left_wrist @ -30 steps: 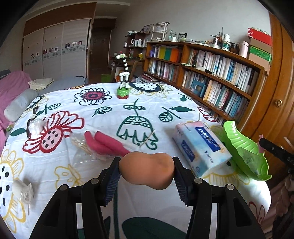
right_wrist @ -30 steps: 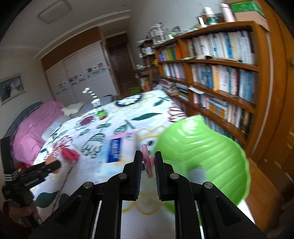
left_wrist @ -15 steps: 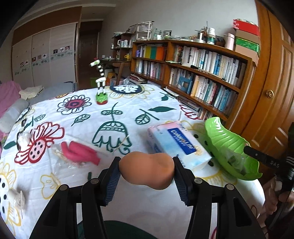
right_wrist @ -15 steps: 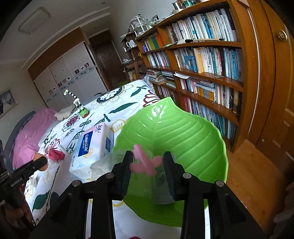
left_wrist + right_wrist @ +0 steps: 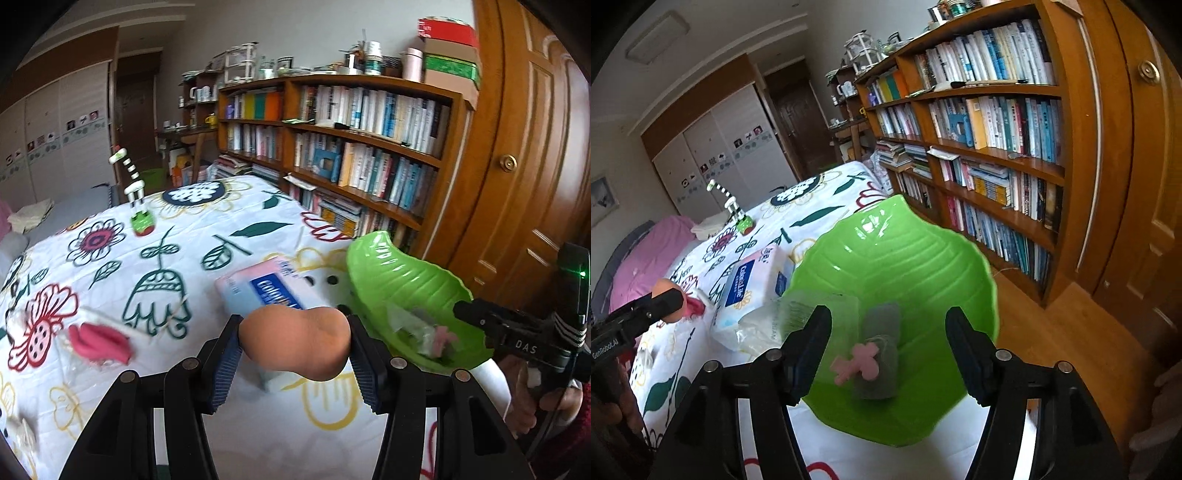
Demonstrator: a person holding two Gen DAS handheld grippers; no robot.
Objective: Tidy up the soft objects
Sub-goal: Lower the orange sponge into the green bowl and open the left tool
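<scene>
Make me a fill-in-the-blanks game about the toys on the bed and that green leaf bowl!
1. The left gripper squeezes a squishy toy coloured ____.
2. The little pink toy now lies inside the green ____-shaped bowl.
3. The right gripper has ____ between its fingers.
4. The pack of tissues lies on the bedspread beside the ____.

Missing words: peach; leaf; nothing; bowl

The leaf-shaped dish (image 5: 908,258) sat at the bed's (image 5: 258,435) corner, nearest the bookshelf (image 5: 990,122). The tissue pack (image 5: 753,280) lay just left of it.
</scene>
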